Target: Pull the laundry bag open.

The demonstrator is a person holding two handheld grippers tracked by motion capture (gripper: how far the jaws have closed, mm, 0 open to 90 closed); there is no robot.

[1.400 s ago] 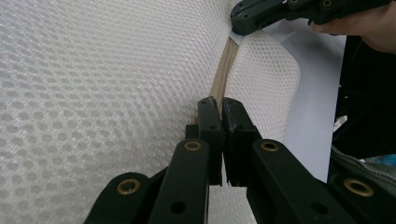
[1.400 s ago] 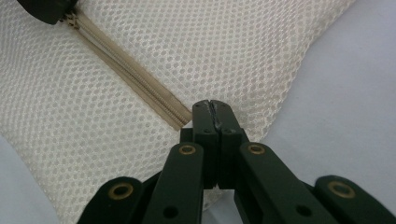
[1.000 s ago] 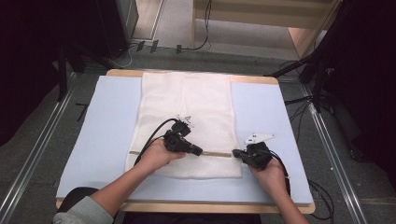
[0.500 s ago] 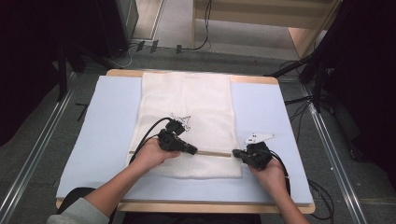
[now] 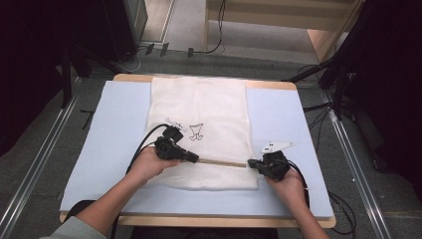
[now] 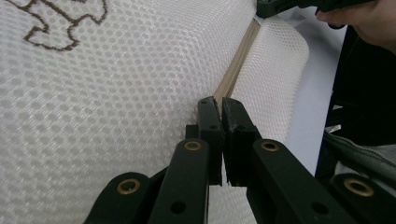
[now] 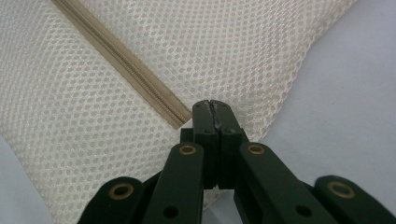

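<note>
1. From the high view, a white mesh bag [image 5: 199, 129] lies flat on the pale blue tabletop [image 5: 114, 129], its tan zipper [image 5: 221, 163] running between both grippers.
2. The left gripper [image 6: 223, 106] has its jaws clenched on the zipper's track, seen close in the left gripper view.
3. The right gripper [image 7: 211, 106] has its jaws clenched on the mesh at the zipper's end.
4. The high view adds a brown emblem [image 5: 197, 131] on the bag.

Left tongs [image 5: 195, 159] clamped, right tongs [image 5: 253, 163] clamped
</note>
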